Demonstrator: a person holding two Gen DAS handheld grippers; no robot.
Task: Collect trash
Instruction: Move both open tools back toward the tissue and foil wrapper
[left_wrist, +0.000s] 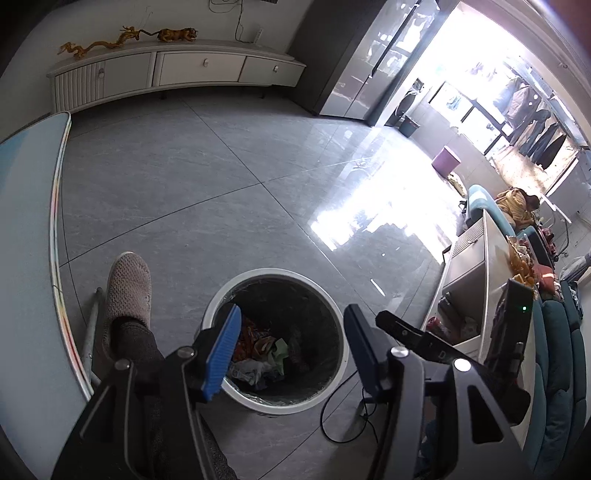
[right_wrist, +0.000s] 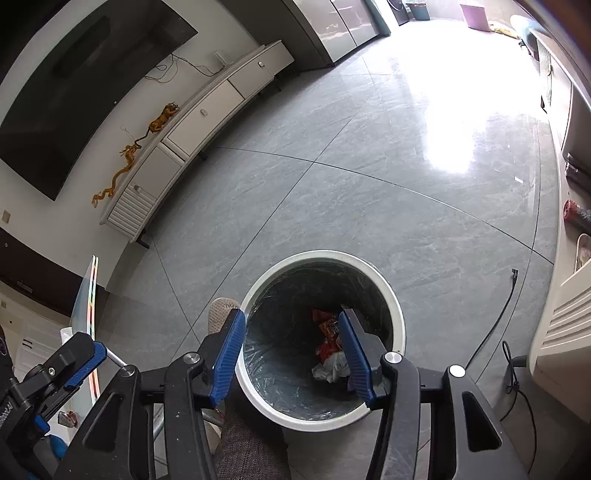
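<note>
Above the white-rimmed trash bin (left_wrist: 275, 339) on the grey tiled floor (left_wrist: 221, 184), both grippers are angling steeply downward into its mouth. Left gripper (left_wrist: 291, 350) is hanging with blue-padded fingers (left_wrist: 223, 354) apart, nothing between them. Right gripper (right_wrist: 291, 354) is doing likewise, fingers spread and empty. Crumpled wrappers (right_wrist: 328, 354) are lying at the bin's bottom. A slippered foot (left_wrist: 127, 291) is resting just beside the bin.
</note>
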